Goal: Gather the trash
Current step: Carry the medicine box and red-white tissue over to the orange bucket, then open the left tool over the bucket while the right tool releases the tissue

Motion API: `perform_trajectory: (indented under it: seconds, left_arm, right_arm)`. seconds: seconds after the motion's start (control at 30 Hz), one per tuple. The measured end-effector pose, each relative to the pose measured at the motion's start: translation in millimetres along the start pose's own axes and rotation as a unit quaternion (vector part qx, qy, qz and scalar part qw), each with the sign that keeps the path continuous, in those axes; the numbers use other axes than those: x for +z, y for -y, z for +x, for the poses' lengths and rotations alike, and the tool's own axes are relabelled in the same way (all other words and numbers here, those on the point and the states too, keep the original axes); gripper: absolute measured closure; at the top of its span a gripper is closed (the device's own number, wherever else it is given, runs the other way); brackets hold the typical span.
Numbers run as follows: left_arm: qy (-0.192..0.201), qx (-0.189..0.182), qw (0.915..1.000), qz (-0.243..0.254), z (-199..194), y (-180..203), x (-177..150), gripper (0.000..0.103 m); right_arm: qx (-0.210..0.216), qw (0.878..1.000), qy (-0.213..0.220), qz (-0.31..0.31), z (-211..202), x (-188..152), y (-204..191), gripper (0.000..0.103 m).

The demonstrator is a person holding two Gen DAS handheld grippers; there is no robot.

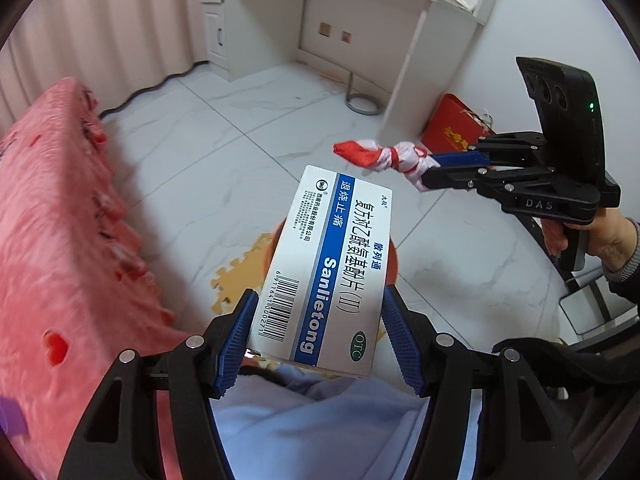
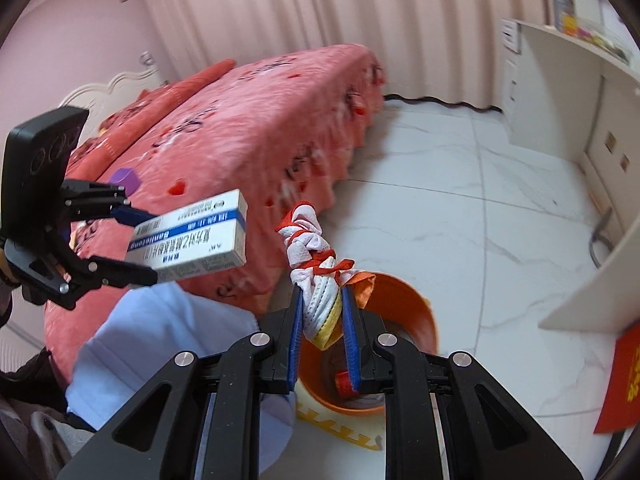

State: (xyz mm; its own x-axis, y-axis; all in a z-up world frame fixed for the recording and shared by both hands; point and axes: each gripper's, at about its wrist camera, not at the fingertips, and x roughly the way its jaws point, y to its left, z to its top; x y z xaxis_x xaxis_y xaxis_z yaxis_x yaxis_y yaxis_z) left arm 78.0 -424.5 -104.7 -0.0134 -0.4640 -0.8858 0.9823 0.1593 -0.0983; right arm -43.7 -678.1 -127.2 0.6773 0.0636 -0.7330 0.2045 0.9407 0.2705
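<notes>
Two grippers are seen, each held in a hand, and each carries one piece of trash. The left gripper (image 1: 318, 332) is held about half open around one white cardboard medicine box with a blue stripe and a barcode (image 1: 328, 268); its blue ribbed pads (image 1: 236, 344) are pressed against the box's two long sides, and the box is lifted clear of the floor, tilted, above the bin. The right gripper (image 2: 322, 320) is closed tight on one knotted bundle of white cloth bound with red string (image 2: 312, 264), with a yellow and an orange scrap at its lower end; the bundle is pinched between the two blue pads and stands up out of them. One round orange plastic bin (image 2: 416, 320) is seen on the white marble-tiled floor (image 2: 460, 208), directly below the right gripper, just beside the one bed covered with a pink blanket (image 2: 240, 120). One small purple block (image 2: 125, 178) lies on that blanket. One white desk (image 1: 320, 12) is seen against the wall, and one red box (image 1: 452, 128) leans beside its leg.
</notes>
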Motion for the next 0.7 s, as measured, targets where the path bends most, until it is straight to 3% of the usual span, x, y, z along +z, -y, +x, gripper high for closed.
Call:
perform_trajectory:
  seconds: [0.33, 0.7]
  left_arm:
    - [-0.033, -0.029, 0.999, 0.009, 50.2, 3.4, 26.4, 0.038]
    - [-0.054, -0.025, 0.9982, -0.006, 70.0, 3.0, 31.3, 0.038]
  right_arm:
    - [-0.015, 0.999, -0.008, 0.041, 15.4, -4.0, 43.9, 0.084]
    - [-0.001, 0.999, -0.026, 0.043, 40.9, -6.3, 34.7, 0.084]
